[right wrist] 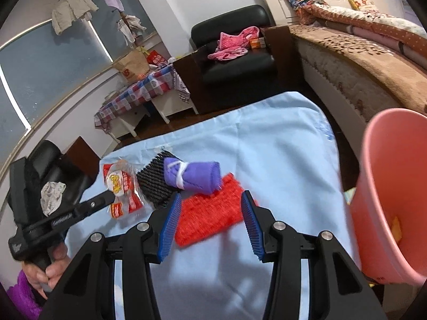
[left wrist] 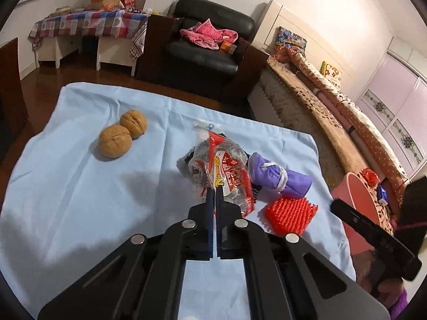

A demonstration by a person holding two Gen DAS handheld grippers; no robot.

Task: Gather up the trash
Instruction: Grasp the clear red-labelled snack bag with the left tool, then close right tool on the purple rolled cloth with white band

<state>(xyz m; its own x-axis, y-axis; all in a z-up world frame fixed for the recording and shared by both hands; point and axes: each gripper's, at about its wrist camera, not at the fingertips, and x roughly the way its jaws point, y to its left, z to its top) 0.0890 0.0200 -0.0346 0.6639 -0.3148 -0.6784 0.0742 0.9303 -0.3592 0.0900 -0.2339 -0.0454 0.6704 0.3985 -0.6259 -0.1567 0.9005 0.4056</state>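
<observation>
A crumpled clear wrapper with red print (left wrist: 224, 170) lies on the light blue cloth (left wrist: 80, 192). My left gripper (left wrist: 213, 192) is shut on the wrapper's near edge; the wrapper also shows in the right wrist view (right wrist: 121, 186). Beside it lie a rolled purple mask (left wrist: 275, 176) (right wrist: 192, 173), a black net piece (right wrist: 154, 186) and a red net piece (left wrist: 289, 213) (right wrist: 210, 216). My right gripper (right wrist: 210, 200) is open and empty, just above the near side of the red net piece. A pink bin (right wrist: 392, 197) (left wrist: 357, 200) stands off the cloth's right edge.
Two walnuts (left wrist: 122, 136) sit on the cloth's far left. A black armchair (left wrist: 210, 45) with pink clothing, a table with a checked cloth (left wrist: 88, 24) and a bed (left wrist: 333, 112) lie beyond the cloth.
</observation>
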